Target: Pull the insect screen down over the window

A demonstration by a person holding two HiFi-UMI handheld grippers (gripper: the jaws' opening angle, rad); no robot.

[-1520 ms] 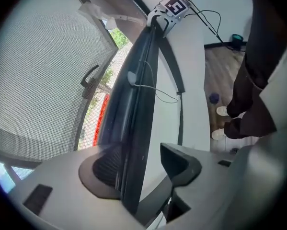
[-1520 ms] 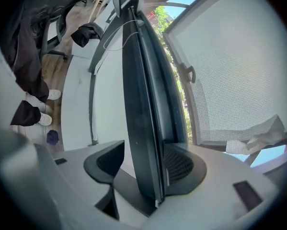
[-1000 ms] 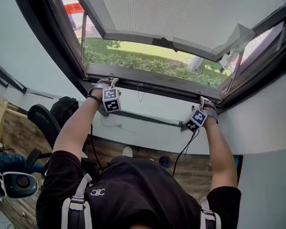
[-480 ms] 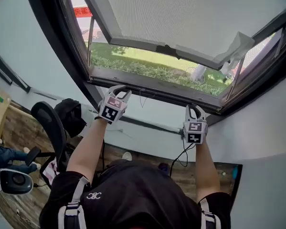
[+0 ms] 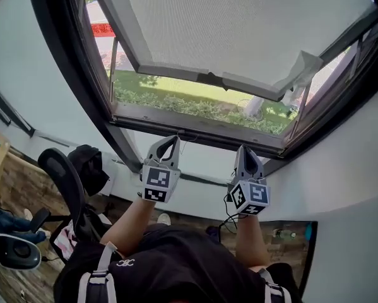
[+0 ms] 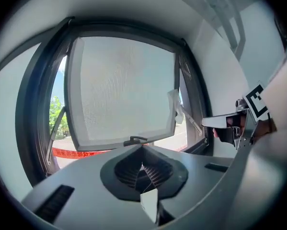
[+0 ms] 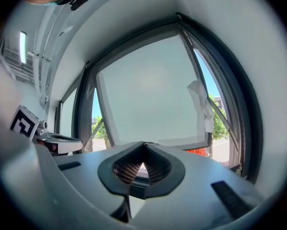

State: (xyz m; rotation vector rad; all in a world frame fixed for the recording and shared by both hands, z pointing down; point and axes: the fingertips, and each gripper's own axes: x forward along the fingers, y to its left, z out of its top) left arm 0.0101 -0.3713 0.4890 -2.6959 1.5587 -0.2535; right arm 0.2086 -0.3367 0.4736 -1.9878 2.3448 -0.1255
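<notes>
The insect screen [image 5: 239, 24] is a pale mesh that covers the upper part of the window. Its bottom bar [image 5: 176, 70] with a small dark handle [image 5: 209, 79] hangs above the open gap over the lower window frame [image 5: 189, 125]. My left gripper [image 5: 170, 139] and right gripper [image 5: 245, 149] point up, side by side, just below that frame, both shut and empty. In the left gripper view the screen [image 6: 121, 90] and its handle [image 6: 135, 139] show beyond the left gripper [image 6: 142, 147]. The right gripper [image 7: 144, 143] faces the screen [image 7: 148, 104] too.
A crumpled white sheet [image 5: 302, 68] hangs at the window's right side. Grass and a red banner [image 5: 103, 29] lie outside. Below to the left are a black office chair [image 5: 59, 169] and a black bag [image 5: 91, 163] on a wooden floor.
Both grippers have come off the lower window frame, dropped a little and moved toward each other. Their jaws, open a second ago, have closed on nothing.
</notes>
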